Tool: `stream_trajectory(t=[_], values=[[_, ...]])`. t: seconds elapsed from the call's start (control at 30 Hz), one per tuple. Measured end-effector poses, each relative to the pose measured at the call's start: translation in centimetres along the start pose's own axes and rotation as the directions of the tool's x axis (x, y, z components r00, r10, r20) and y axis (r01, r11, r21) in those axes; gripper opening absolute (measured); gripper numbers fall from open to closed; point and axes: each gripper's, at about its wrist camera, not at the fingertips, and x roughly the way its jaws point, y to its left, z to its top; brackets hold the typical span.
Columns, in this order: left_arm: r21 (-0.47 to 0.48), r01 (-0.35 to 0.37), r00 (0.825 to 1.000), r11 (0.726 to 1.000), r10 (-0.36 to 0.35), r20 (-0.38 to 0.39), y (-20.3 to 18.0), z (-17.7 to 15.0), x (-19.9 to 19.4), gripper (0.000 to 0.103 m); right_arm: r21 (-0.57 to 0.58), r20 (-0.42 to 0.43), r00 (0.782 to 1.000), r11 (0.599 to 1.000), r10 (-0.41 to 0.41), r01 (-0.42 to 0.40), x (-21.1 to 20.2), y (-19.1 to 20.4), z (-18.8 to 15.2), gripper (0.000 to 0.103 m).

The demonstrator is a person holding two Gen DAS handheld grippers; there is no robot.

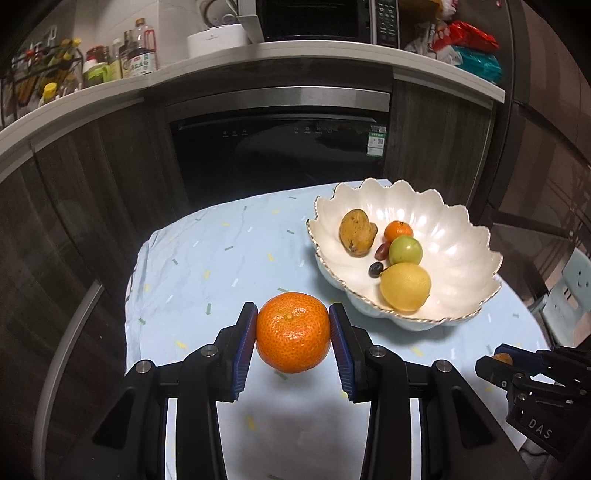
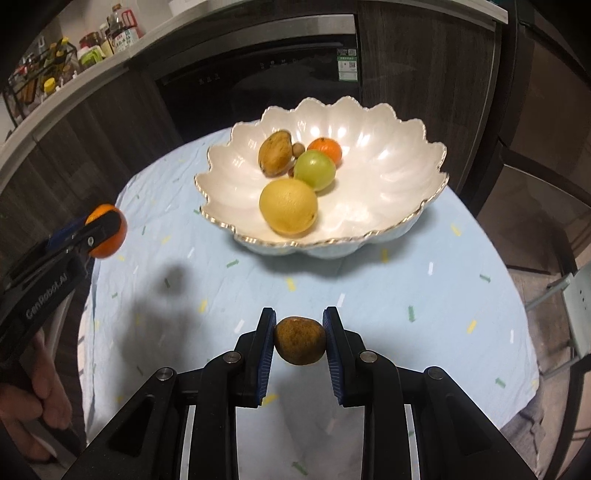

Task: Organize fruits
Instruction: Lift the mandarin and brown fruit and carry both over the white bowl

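Note:
My left gripper is shut on a large orange and holds it above the table, left of the bowl; it also shows in the right wrist view. My right gripper is shut on a small brown fruit above the table, in front of the bowl. The white scalloped bowl holds a yellow lemon, a green fruit, a small orange, a brown mango and small dark fruits.
The round table has a light blue cloth. Behind it stand dark cabinets with a built-in appliance. The counter above carries bottles and a microwave. A pale chair stands at the right.

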Motion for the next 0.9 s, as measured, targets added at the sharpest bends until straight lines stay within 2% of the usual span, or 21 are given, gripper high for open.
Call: stream_trajectory(t=[0.23, 0.57, 0.9], values=[[-0.021, 0.013, 1.0, 1.0, -0.013, 0.005, -2.2, 1.2, -0.7, 0.039, -0.021, 0.058, 0.998, 1.0, 0.003, -0.002, -1.3, -1.9, 1.8, 0.027], [0.016, 0.042, 0.998, 0.999, -0.043, 0.036, -5.6, 3.9, -0.7, 0.039, -0.03, 0.114, 0.993, 1.0, 0.0, 0.003, -2.0, -4.4, 5.1, 0.027], [0.038, 0.055, 0.997, 0.998, -0.057, 0.057, -7.8, 6.8, 0.4, 0.039, -0.088, 0.162, 0.987, 0.996, -0.007, 0.021, -2.1, -5.9, 8.5, 0.027]])
